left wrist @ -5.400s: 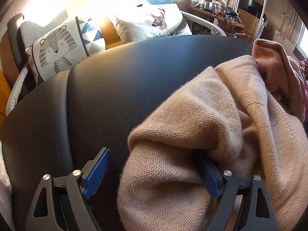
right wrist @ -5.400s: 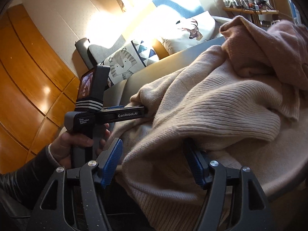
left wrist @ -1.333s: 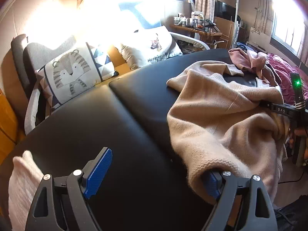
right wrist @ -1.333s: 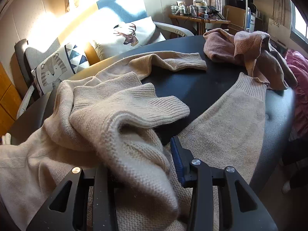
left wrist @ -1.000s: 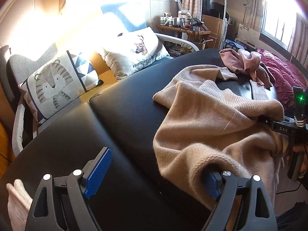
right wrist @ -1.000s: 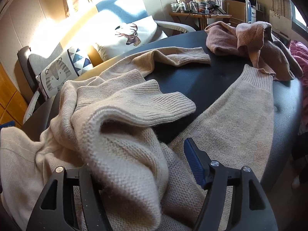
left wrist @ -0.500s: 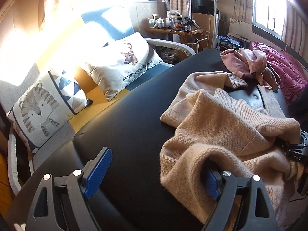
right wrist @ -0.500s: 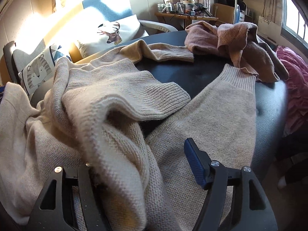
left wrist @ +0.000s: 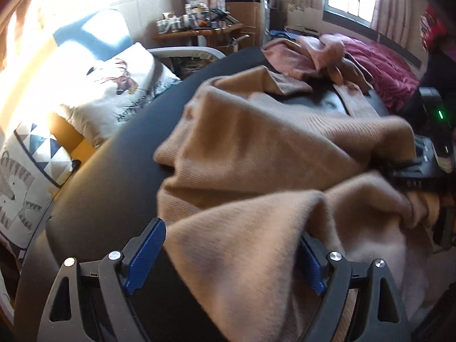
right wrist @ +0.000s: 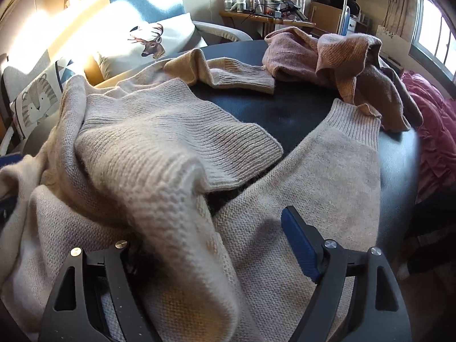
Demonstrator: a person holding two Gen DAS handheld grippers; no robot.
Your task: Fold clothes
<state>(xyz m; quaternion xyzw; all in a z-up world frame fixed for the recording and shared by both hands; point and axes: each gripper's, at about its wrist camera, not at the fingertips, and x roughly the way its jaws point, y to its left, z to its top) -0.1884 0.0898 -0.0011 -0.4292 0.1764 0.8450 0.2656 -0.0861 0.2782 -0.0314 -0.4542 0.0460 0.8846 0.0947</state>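
beige sweater [right wrist: 148, 142] lying bunched on the black table [left wrist: 114, 165], both grippers letting go.

left gripper [left wrist: 228, 252] is standing wide, knit draped over one finger, unclamped; right gripper [right wrist: 211, 242] is opening, fabric loose between. advisable: be spreading sleeves flat before folding.

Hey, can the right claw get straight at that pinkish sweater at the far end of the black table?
Probably not directly: the right claw, its jaws opening, has a beige sweater fold draped between them, and the pinkish sweater lies farther across the black table.
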